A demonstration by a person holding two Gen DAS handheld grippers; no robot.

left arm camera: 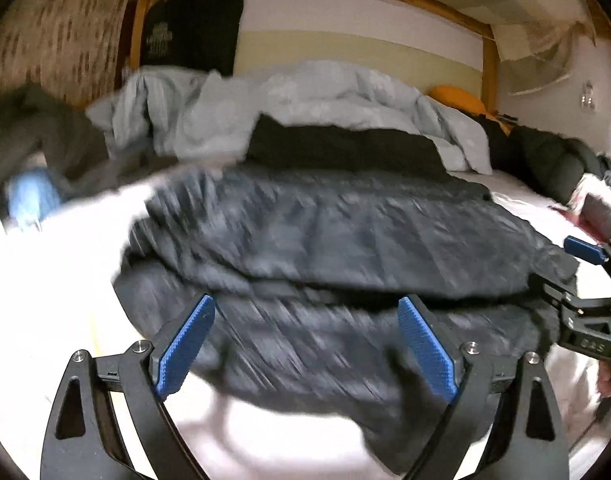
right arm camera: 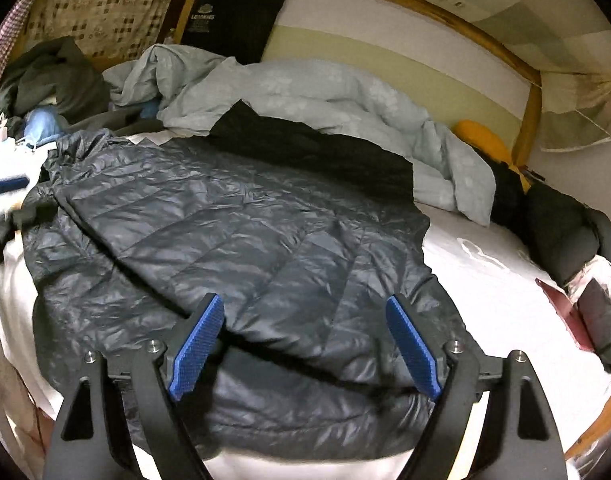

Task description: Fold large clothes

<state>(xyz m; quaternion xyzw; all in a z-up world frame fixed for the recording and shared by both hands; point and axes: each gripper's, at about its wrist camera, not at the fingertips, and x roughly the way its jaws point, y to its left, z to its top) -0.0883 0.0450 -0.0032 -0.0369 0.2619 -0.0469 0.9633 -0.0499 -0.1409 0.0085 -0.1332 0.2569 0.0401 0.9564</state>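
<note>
Pale logo lettering on hanging black garment (right arm camera: 233,16), too blurred to read

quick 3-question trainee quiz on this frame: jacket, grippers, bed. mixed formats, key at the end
1. True or false: the left gripper is clamped on the dark quilted jacket.
2. The jacket lies on: A) a wooden floor B) the white bed sheet C) a chair.
3. Fill in: right behind the jacket lies a rumpled light ____ duvet.

Key:
1. False; its jaws stand wide apart, as do those of the right gripper.
2. B
3. blue
</note>
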